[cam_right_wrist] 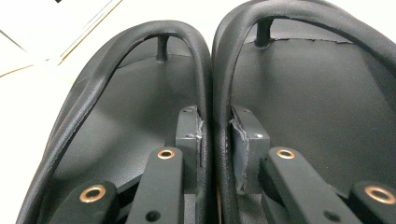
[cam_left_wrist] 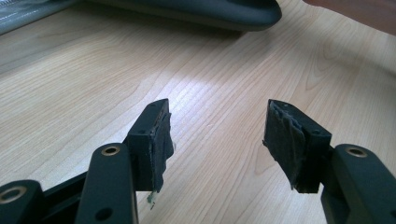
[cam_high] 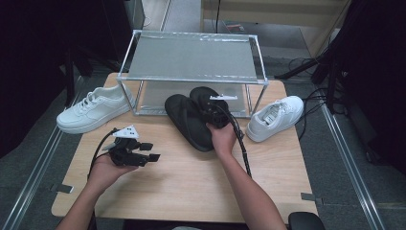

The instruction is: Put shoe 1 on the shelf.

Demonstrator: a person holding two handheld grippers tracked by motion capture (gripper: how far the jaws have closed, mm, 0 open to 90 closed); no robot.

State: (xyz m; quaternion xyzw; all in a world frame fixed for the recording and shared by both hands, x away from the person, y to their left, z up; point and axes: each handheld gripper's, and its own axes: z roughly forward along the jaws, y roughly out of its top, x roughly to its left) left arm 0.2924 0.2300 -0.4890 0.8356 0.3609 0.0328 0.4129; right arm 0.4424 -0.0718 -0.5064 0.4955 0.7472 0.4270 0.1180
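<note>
Two black flip-flops point(cam_high: 189, 120) lie side by side on the wooden table in front of a wire-frame shelf. My right gripper point(cam_high: 215, 115) sits over them. In the right gripper view its jaws pinch the two inner straps point(cam_right_wrist: 215, 84) together, one from each flip-flop point(cam_right_wrist: 116, 135). My left gripper point(cam_high: 151, 152) rests low over the table at the left, pointing right, jaws spread. In the left gripper view my left gripper point(cam_left_wrist: 217, 135) holds nothing between its pads, only bare wood, with a flip-flop edge point(cam_left_wrist: 210, 11) farther ahead.
A metal-frame shelf point(cam_high: 191, 57) with a grey top stands at the table's far side. One white sneaker point(cam_high: 93, 109) lies at the left of the shelf, another white sneaker point(cam_high: 275, 117) at the right. Bare wood point(cam_high: 191, 187) spreads across the near half.
</note>
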